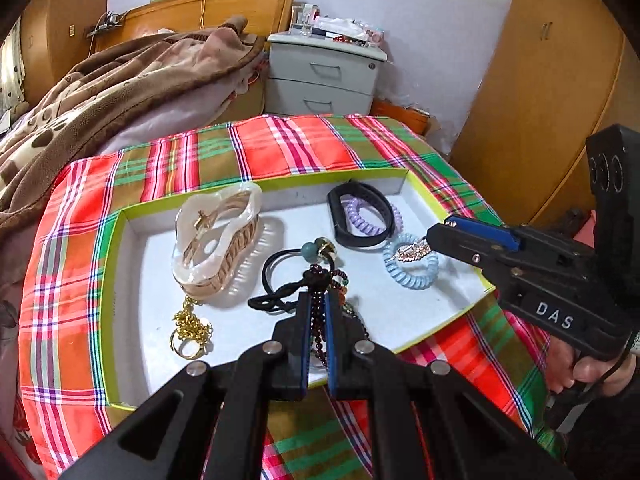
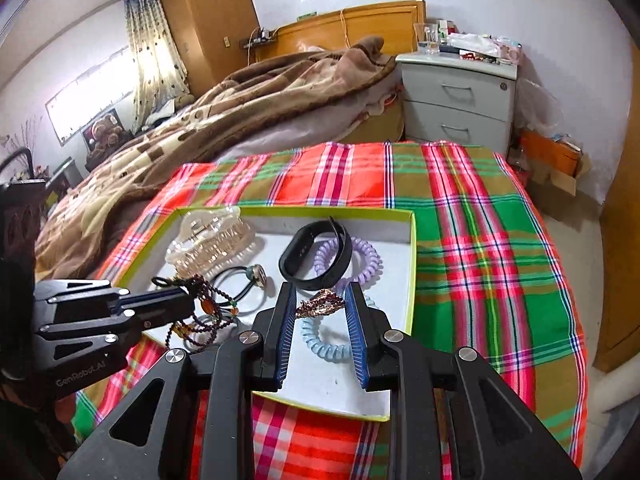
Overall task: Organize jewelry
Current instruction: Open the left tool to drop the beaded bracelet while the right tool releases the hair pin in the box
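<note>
A shallow white tray with a yellow-green rim lies on a plaid cloth. My left gripper is shut on a dark garnet bead bracelet over the tray's near edge. My right gripper is shut on a rose-gold sparkly hair clip just above a light blue coil hair tie. Also in the tray are a large pearly claw clip, a black wristband, a purple coil tie, a black elastic with a bead and a gold chain.
The plaid cloth covers a round-edged surface. A bed with a brown blanket lies behind on the left. A grey nightstand with clutter stands at the back. Wooden wardrobes are on the right.
</note>
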Demonstrator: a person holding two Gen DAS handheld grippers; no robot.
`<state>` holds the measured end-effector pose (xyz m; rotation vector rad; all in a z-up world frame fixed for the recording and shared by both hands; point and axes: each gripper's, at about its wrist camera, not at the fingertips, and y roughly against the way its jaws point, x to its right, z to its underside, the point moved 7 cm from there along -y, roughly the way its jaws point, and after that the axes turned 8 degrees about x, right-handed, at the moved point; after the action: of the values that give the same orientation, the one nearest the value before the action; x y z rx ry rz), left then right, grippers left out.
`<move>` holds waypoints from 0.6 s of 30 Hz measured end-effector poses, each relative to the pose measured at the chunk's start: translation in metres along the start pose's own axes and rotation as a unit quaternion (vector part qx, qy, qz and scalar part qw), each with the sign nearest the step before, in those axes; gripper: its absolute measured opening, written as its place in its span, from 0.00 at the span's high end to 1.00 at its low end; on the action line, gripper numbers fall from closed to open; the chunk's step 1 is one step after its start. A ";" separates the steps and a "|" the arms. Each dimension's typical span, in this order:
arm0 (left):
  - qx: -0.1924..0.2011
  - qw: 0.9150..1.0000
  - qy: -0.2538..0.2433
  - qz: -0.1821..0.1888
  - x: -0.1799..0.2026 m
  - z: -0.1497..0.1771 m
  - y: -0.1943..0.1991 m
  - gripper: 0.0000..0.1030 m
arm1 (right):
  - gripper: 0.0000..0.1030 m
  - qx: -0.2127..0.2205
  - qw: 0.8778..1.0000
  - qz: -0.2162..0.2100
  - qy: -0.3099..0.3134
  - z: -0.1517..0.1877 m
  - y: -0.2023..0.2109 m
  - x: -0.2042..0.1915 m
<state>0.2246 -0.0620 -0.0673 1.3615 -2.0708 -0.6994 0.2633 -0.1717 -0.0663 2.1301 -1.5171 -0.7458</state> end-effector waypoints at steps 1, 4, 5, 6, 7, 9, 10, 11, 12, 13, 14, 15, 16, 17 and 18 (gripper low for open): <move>-0.002 1.000 0.001 -0.001 -0.001 0.001 -0.001 0.93 | 0.75 -0.004 1.000 0.001 0.002 0.002 -0.002 0.000; -0.005 1.000 0.001 -0.008 -0.002 0.004 -0.004 0.93 | 0.75 -0.014 1.000 0.003 0.007 0.008 -0.005 0.001; -0.005 1.000 -0.001 -0.010 -0.002 0.005 -0.004 0.93 | 0.75 -0.017 1.000 0.005 0.011 0.010 -0.005 0.001; -0.005 1.000 -0.001 -0.011 -0.003 0.006 -0.004 0.93 | 0.75 -0.018 1.000 0.007 0.013 0.010 -0.005 0.002; -0.007 1.000 0.000 -0.010 -0.003 0.007 -0.004 0.93 | 0.75 -0.021 1.000 0.010 0.015 0.012 -0.005 0.002; -0.009 1.000 0.002 -0.012 -0.003 0.009 -0.005 0.92 | 0.75 -0.027 0.999 0.013 0.020 0.015 -0.006 0.003; -0.010 1.000 0.002 -0.016 -0.003 0.009 -0.005 0.92 | 0.74 -0.031 0.999 0.015 0.022 0.017 -0.007 0.004; -0.010 1.000 0.001 -0.018 -0.003 0.010 -0.004 0.91 | 0.74 -0.035 0.999 0.016 0.025 0.019 -0.007 0.004; -0.010 1.000 0.002 -0.019 -0.003 0.011 -0.004 0.87 | 0.74 -0.037 0.999 0.018 0.026 0.021 -0.007 0.005; -0.010 1.000 0.003 -0.020 -0.003 0.011 -0.004 0.79 | 0.74 -0.038 0.999 0.020 0.027 0.021 -0.007 0.005; -0.008 1.000 0.005 -0.024 -0.003 0.011 -0.003 0.75 | 0.74 -0.038 0.999 0.022 0.028 0.022 -0.006 0.006; -0.006 1.000 0.006 -0.025 -0.003 0.011 -0.002 0.69 | 0.74 -0.038 0.999 0.022 0.027 0.022 -0.005 0.006; -0.005 1.000 0.008 -0.024 -0.002 0.011 -0.002 0.68 | 0.74 -0.038 0.999 0.022 0.026 0.022 -0.005 0.006; -0.004 1.000 0.011 -0.021 -0.002 0.011 -0.001 0.68 | 0.74 -0.036 0.999 0.023 0.025 0.022 -0.004 0.006; -0.003 1.000 0.013 -0.021 -0.002 0.011 -0.001 0.68 | 0.74 -0.035 0.999 0.024 0.025 0.021 -0.003 0.006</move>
<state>0.2183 -0.0588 -0.0757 1.4069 -2.0223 -0.7017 0.2530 -0.1770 -0.0854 2.0391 -1.4875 -0.7128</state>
